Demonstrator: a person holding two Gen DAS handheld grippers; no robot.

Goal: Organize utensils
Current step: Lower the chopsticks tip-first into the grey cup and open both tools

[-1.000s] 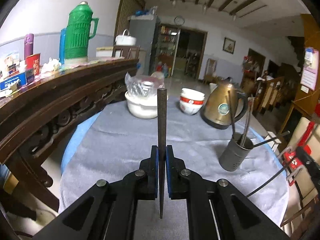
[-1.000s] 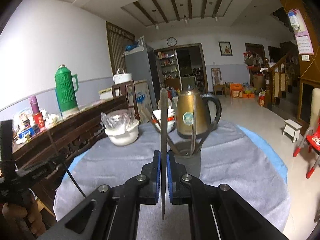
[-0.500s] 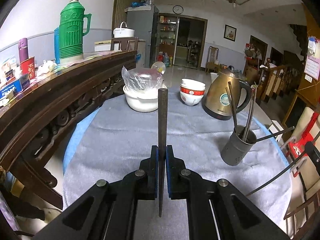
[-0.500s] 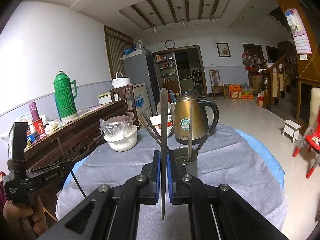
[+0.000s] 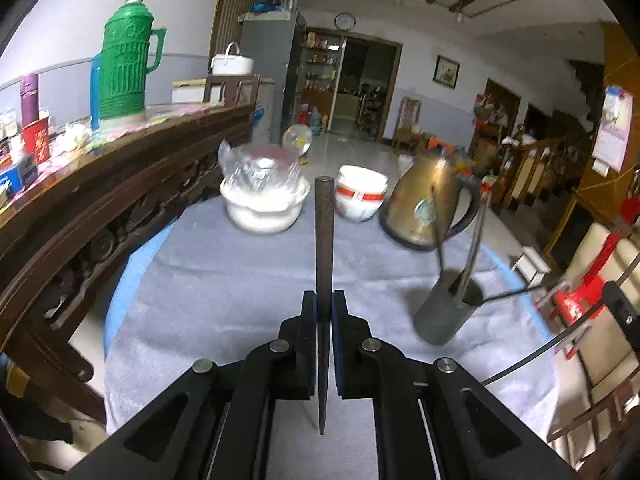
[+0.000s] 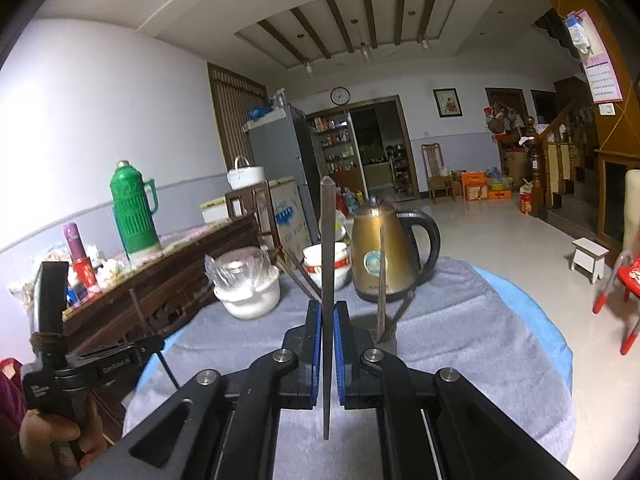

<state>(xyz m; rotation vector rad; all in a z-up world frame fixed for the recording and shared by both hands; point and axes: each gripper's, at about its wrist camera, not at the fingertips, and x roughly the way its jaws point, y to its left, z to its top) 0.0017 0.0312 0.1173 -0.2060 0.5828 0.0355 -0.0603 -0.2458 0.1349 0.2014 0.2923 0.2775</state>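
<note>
My left gripper (image 5: 324,300) is shut on a dark chopstick (image 5: 323,232) that stands upright above the grey tablecloth (image 5: 224,280). To its right stands a grey utensil holder (image 5: 446,314) with several chopsticks leaning in it. My right gripper (image 6: 328,308) is shut on another dark chopstick (image 6: 327,248), also upright. The same utensil holder (image 6: 386,338) sits just behind this gripper, mostly hidden by its fingers. A hand (image 6: 52,436) at the far left of the right wrist view holds the left gripper (image 6: 52,356).
At the back of the round table stand a gold kettle (image 5: 424,208), stacked bowls (image 5: 360,192) and a white pot under plastic wrap (image 5: 264,204). A dark wooden sideboard (image 5: 100,184) with a green thermos (image 5: 124,68) runs along the left. Chairs (image 5: 592,292) stand to the right.
Both grippers have risen a little with their chopsticks still clamped. The table and the holder sit lower in the right wrist view.
</note>
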